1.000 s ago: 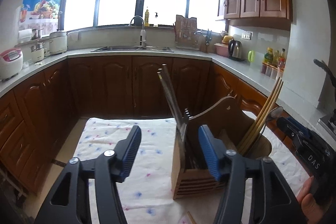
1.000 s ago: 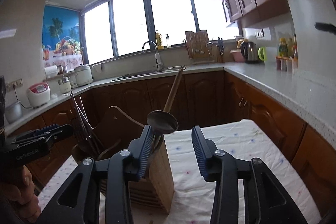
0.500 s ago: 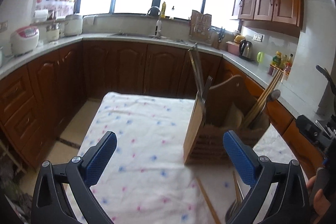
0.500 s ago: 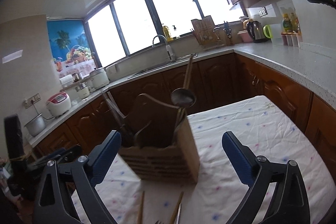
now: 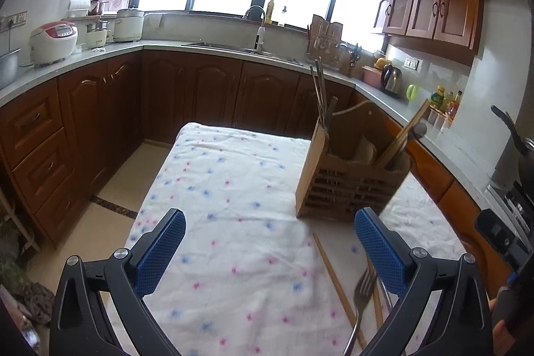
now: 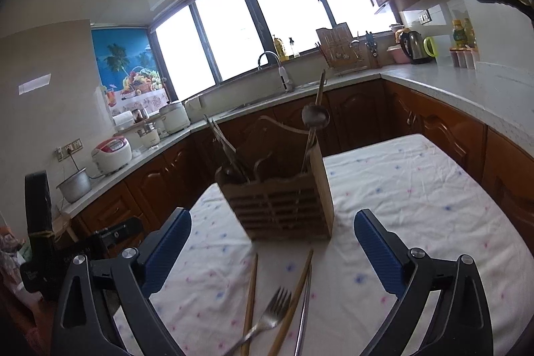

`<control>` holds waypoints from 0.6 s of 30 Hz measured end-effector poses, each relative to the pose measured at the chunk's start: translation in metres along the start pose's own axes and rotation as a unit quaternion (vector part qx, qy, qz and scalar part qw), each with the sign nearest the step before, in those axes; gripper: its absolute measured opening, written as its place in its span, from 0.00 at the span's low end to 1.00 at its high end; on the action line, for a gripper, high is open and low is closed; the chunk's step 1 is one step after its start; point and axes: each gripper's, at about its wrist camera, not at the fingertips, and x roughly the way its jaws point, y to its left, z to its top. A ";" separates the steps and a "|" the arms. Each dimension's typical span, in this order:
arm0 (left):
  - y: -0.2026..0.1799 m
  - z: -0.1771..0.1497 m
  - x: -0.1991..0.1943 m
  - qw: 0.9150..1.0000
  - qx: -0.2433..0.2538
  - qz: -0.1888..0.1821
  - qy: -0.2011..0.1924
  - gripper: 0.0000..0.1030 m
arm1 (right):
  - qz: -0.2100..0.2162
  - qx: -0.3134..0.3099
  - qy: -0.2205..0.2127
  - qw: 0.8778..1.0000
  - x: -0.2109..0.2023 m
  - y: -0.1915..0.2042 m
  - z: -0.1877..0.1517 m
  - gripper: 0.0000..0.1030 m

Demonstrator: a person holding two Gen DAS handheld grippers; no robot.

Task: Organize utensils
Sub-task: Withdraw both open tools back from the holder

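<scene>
Both the left gripper [image 5: 268,251] and right gripper [image 6: 272,251] hover spread wide and empty before a wooden utensil caddy [image 6: 283,206], with a fork [image 6: 267,321] and chopsticks [image 6: 250,299] lying just in front of it

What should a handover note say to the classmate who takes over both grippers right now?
Left gripper: open, empty, above the tablecloth.
Right gripper: open, empty, facing the wooden utensil holder.
Done: a ladle and several long utensils stand in the holder.
Left: the fork, two wooden chopsticks and a metal chopstick lie on the cloth in front of the holder; put them in.
</scene>
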 end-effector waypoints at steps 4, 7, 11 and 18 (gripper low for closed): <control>0.001 -0.011 -0.009 1.000 0.005 0.000 0.009 0.99 | -0.003 0.005 0.011 1.000 -0.009 -0.001 -0.015 0.96; 0.003 -0.017 -0.017 1.000 0.005 0.001 0.013 0.99 | -0.003 0.010 0.015 1.000 -0.015 -0.003 -0.020 0.96; 0.006 -0.023 -0.028 1.000 0.003 0.002 0.015 0.99 | -0.009 0.007 0.012 1.000 -0.027 -0.002 -0.026 0.96; 0.007 -0.027 -0.043 1.000 0.004 0.006 0.016 0.99 | -0.007 0.000 0.015 1.000 -0.035 0.004 -0.029 0.96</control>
